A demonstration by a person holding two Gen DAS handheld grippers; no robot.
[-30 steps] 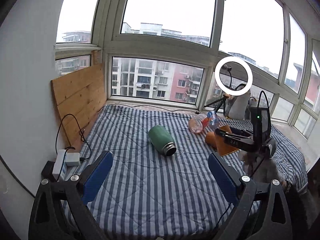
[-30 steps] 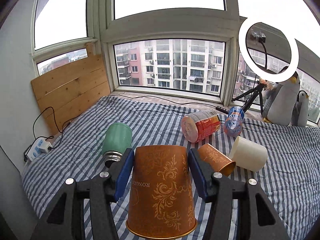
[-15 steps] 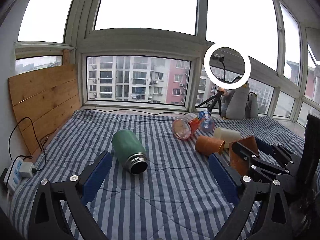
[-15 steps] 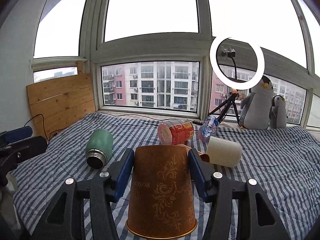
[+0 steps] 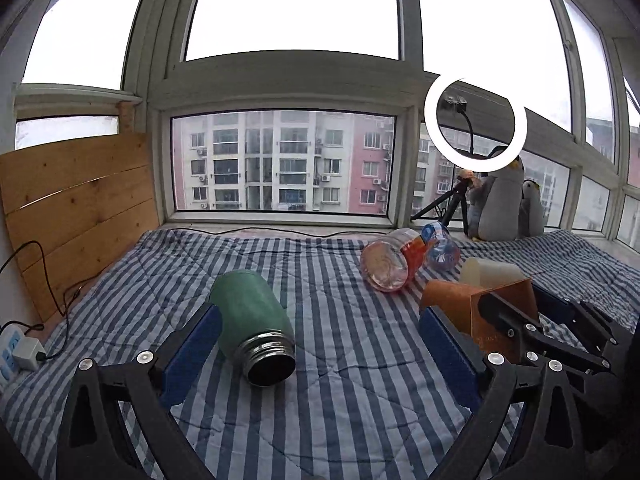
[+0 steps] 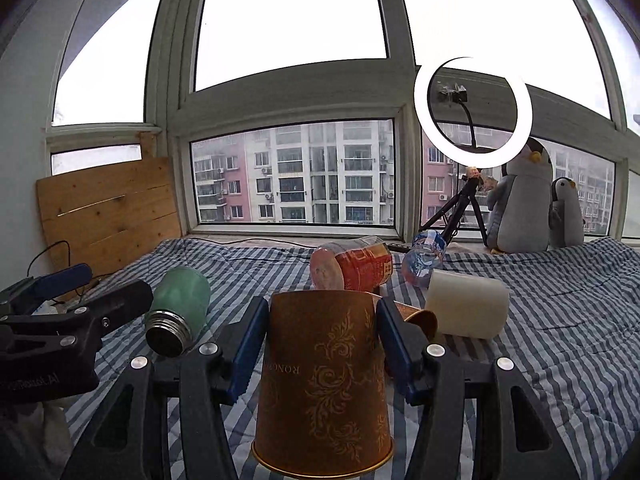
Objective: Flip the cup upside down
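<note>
The right gripper squeezes the brown cup, wide end down, above the striped bed. The left gripper is wide open, holding nothing, near a green bottle.

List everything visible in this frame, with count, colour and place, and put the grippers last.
paper cup: 1, orange-brown with gold pattern, upside down in the right gripper.
second paper cup: 1, orange-brown, on its side behind it.
cream cup: 1, on its side, right.
green flask: 1, on its side, mouth toward camera.
jar: 1, clear with red label, lying centre.
water bottle: 1, clear with blue, beside the jar.
striped blanket: 1, blue-white.
ring light: 1, white, on tripod.
penguin toys: 2, grey, by the window.
wooden board: 1, left.
power strip: 1, white, far left.
left gripper: open.
right gripper: shut on the paper cup.
</note>
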